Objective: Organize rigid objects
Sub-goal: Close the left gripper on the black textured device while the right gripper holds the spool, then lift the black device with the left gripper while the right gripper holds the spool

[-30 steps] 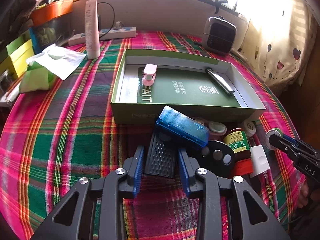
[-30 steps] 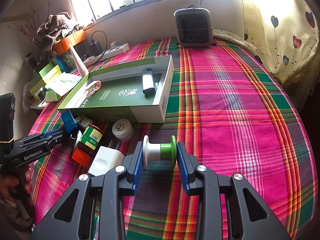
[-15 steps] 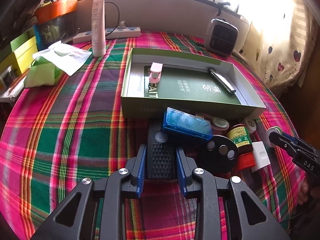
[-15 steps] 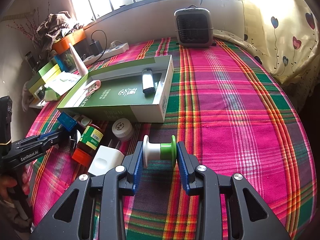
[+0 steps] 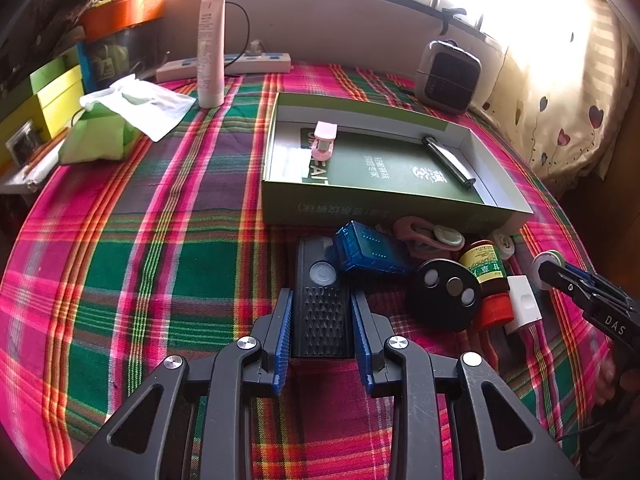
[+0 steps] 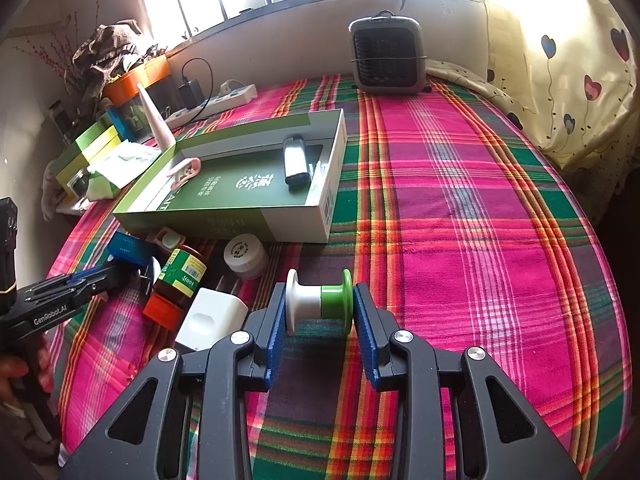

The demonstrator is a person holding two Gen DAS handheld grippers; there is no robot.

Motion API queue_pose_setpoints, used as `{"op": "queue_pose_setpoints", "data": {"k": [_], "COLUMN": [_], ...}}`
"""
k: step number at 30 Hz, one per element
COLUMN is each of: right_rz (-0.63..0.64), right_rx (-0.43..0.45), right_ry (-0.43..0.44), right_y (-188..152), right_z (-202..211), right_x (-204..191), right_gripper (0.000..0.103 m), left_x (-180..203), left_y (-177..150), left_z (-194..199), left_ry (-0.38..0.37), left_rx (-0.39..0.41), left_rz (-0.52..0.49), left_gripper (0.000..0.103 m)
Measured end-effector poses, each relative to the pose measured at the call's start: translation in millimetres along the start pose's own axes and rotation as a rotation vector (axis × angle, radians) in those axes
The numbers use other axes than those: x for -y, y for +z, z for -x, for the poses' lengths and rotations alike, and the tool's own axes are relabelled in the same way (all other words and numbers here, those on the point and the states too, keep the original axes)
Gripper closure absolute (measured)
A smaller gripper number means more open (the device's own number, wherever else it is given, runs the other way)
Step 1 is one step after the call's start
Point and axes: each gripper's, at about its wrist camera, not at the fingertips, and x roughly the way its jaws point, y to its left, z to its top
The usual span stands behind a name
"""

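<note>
My left gripper point(image 5: 321, 308) is shut on a black remote-like device point(image 5: 320, 300) that lies on the plaid cloth before the green box point(image 5: 384, 208). A blue case point(image 5: 366, 250) leans on the device's far end. My right gripper point(image 6: 319, 306) is shut on a white-and-green spool point(image 6: 320, 304), resting on the cloth; it also shows in the left wrist view point(image 5: 548, 260). The box point(image 6: 224, 224) holds a pink clip point(image 5: 324, 140) and a silver lighter point(image 6: 295, 162). A black disc point(image 5: 444, 294), a brown bottle point(image 6: 178, 280), a white jar point(image 6: 245, 254) and a white charger point(image 6: 210, 318) lie nearby.
A pink holder point(image 5: 424, 236) lies by the box. A small heater point(image 6: 386, 56) stands at the back. A white tube point(image 5: 210, 52), power strip point(image 5: 240, 66), tissue pack point(image 5: 100, 136) and coloured boxes point(image 5: 52, 100) are at the back left. A curtain point(image 6: 568, 60) hangs right.
My left gripper has moved forward around the black device and closed on it. The right gripper and its spool have not moved.
</note>
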Motion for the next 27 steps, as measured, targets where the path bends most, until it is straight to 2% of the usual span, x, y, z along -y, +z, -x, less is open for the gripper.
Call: {"op": "queue_pose_setpoints", "data": {"k": [27], "right_rz": [0.014], "right_rx": [0.0], "right_ry": [-0.015], "right_y": [-3], "right_z": [3], "right_x": [-3], "right_gripper": [0.07], "left_x": [-13], "left_y": [-5], "left_z": [6], "left_ry": [0.016], "left_rx": [0.008], "left_rz": [0.026], "left_gripper": [0.077]}}
